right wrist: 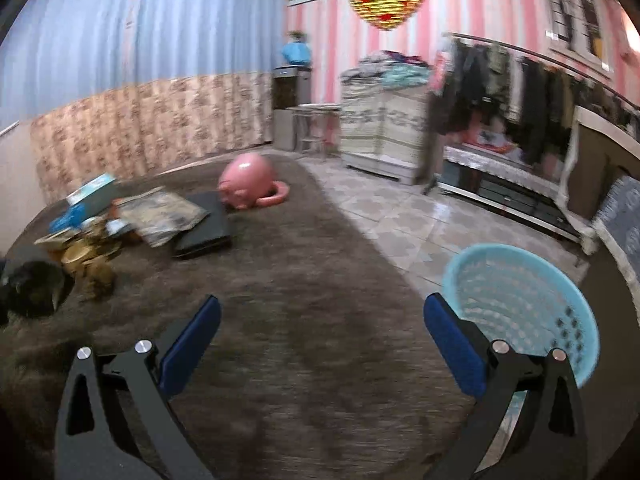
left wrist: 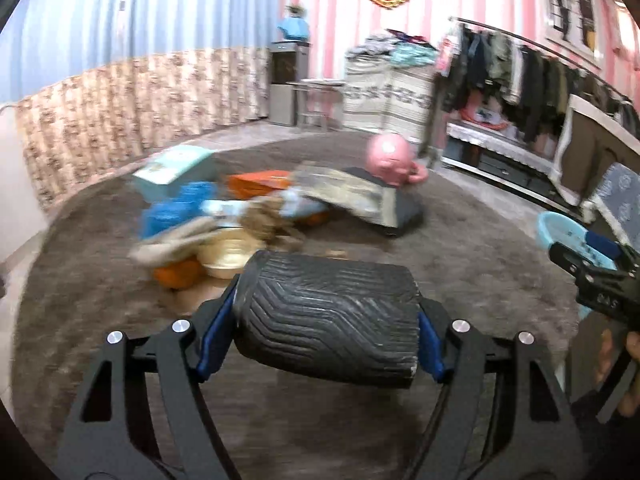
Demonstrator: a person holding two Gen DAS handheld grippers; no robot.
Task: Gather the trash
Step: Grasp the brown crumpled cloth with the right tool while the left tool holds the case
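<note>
The left hand-held gripper [left wrist: 326, 328] has its blue pads clamped on the ends of a dark ribbed roll [left wrist: 326, 316], long axis crosswise between them; the right hand-held gripper [right wrist: 322, 344] gapes empty; the blue basket [right wrist: 520, 304] sits just beyond its right finger, likely the drop point, well right of the left hand.

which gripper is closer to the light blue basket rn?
Right. The right gripper hangs open with the basket just beyond its right finger. The left gripper, shut on a black ribbed object, is farther left.

Pink pig toy [right wrist: 246, 184] lay on brown carpet [right wrist: 304, 280]; clothes rack [right wrist: 520, 92] and blue curtain [right wrist: 136, 28] stood behind.
</note>
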